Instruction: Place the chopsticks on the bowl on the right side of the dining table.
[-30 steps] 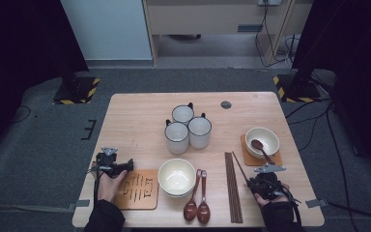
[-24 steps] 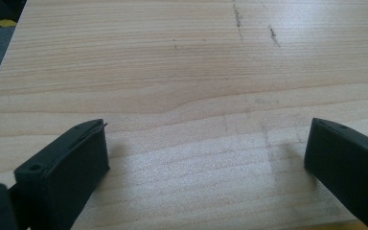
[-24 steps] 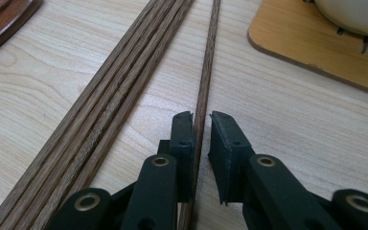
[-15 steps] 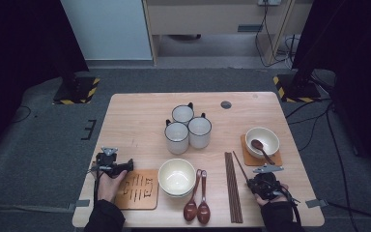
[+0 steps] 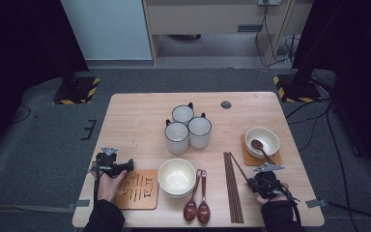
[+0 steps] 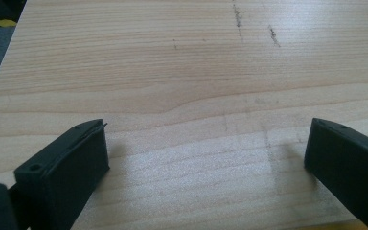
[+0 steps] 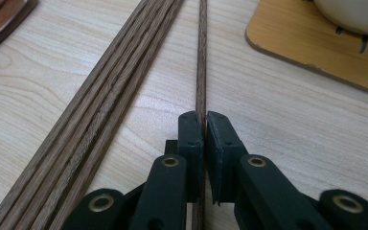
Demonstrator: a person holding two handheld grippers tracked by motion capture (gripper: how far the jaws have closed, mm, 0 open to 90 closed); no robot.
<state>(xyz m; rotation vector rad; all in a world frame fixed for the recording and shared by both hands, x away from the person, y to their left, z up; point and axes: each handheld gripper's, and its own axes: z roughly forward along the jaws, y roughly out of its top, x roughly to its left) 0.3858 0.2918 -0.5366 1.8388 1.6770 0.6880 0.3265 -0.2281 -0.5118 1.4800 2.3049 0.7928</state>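
On the table (image 5: 140, 121), my left gripper (image 5: 125, 166) rested at the near left, jaws wide apart with nothing between them. My right gripper (image 7: 204, 125), near right, had just closed its jaws on a single chopstick (image 7: 201, 57), lying just right of the bundle of chopsticks (image 7: 120, 72).
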